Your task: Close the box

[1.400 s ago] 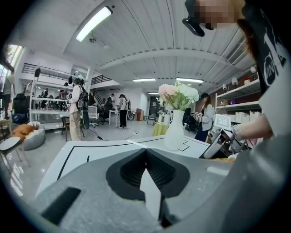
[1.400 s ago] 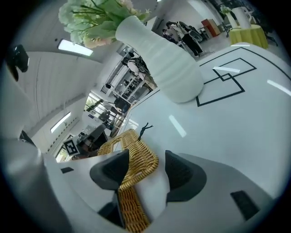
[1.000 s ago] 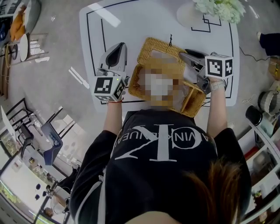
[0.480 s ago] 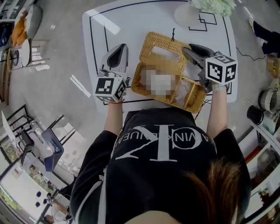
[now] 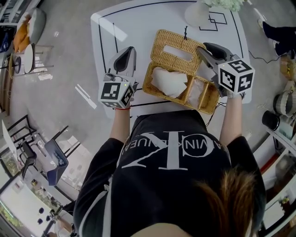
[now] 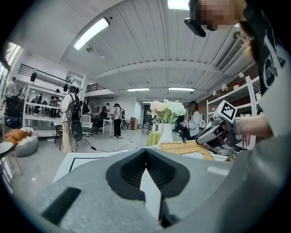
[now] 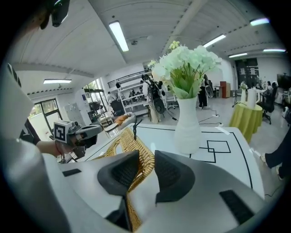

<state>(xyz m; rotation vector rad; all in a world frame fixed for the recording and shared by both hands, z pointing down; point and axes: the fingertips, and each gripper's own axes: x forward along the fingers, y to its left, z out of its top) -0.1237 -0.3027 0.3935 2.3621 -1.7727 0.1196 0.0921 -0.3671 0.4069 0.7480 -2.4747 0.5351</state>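
An open wicker box (image 5: pixel 203 95) sits on the white table (image 5: pixel 138 18), with white tissue (image 5: pixel 169 81) inside. Its hinged wicker lid (image 5: pixel 178 46) stands raised off the table behind it. My right gripper (image 5: pixel 201 47) is shut on the lid's right edge (image 7: pixel 132 141); its jaws have just been closing with that woven rim between them (image 7: pixel 146 159). My left gripper (image 5: pixel 128 48) hovers left of the box, apart from it, shut on nothing (image 6: pixel 146 152). In the left gripper view the lid (image 6: pixel 184 146) and right gripper (image 6: pixel 207 136) show at the right.
A white vase of pale flowers (image 5: pixel 196 14) stands at the table's far right, just beyond the lid (image 7: pixel 187 127). Black lines mark the tabletop. Shelves stand to the right, and people and furniture fill the room beyond.
The right gripper rose and rolled upright with the lid's edge, lifting the lid off the table. Its jaws narrowed on the rim. The left gripper rose slightly.
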